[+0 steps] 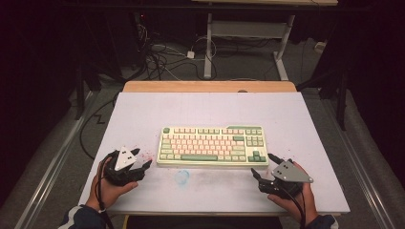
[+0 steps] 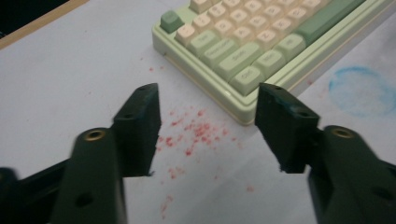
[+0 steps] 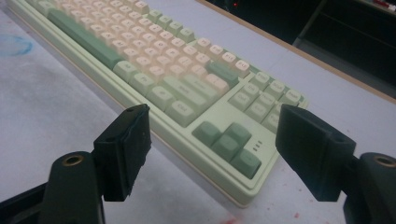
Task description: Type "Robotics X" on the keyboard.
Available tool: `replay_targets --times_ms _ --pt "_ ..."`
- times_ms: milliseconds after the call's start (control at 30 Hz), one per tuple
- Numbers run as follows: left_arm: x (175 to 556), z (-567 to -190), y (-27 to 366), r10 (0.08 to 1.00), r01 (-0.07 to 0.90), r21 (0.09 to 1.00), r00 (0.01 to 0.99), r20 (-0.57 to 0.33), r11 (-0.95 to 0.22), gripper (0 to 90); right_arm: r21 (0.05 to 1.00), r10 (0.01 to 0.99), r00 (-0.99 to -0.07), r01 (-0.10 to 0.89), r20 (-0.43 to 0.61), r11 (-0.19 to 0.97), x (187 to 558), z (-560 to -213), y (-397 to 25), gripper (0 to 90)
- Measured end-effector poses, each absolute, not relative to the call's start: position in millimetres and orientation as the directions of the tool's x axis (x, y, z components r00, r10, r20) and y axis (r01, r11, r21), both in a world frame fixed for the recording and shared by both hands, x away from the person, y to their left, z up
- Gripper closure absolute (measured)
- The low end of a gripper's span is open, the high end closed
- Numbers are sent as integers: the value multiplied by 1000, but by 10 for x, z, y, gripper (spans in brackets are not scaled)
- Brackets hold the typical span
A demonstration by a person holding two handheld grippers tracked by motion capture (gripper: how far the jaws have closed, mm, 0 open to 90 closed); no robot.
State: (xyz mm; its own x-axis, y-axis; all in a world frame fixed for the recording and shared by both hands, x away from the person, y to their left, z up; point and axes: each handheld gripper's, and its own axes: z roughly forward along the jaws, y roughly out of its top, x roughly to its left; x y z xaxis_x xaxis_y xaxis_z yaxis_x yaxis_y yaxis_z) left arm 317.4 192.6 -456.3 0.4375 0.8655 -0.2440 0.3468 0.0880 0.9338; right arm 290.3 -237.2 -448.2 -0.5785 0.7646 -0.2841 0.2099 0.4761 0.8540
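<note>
A pale green keyboard [image 1: 212, 145] with cream and darker green keys lies flat in the middle of the white table top [image 1: 210, 107]. My left gripper [image 1: 142, 158] rests near the keyboard's front left corner, jaws open and pointing at that corner with nothing between them. In the left gripper view the gripper [image 2: 208, 93] frames the keyboard's corner [image 2: 243, 42]. My right gripper [image 1: 261, 163] sits just off the front right corner, also open and empty. In the right gripper view the gripper [image 3: 212, 112] brackets the arrow-key end of the keyboard [image 3: 154, 60].
Red specks [image 2: 196, 133] stain the table by the left gripper, and a blue ring mark [image 1: 182, 176] lies in front of the keyboard. A wooden strip [image 1: 210, 86] borders the table's far side. Beyond it are floor cables [image 1: 157, 57] and desk legs [image 1: 208, 47].
</note>
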Motion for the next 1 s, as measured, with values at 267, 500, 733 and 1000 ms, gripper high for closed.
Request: replay_targets --times_ms 267,500,733,1000 --pt "3331 -4382 1651 792 406 913 544 -278 41 848 842 762 -580 225 -289 490 2923 -4536 -2365 277" --pt "3491 -4295 1185 748 415 909 614 -251 -36 870 833 753 -589 229 -294 504 2945 -4575 -2337 280" --pt "3640 -4388 776 721 425 899 655 -225 -105 865 827 747 -593 228 -301 514 2942 -4591 -2331 280" --pt "3736 -4522 545 715 447 882 665 -216 -150 861 822 741 -598 227 -305 522 2949 -4597 -2327 283"
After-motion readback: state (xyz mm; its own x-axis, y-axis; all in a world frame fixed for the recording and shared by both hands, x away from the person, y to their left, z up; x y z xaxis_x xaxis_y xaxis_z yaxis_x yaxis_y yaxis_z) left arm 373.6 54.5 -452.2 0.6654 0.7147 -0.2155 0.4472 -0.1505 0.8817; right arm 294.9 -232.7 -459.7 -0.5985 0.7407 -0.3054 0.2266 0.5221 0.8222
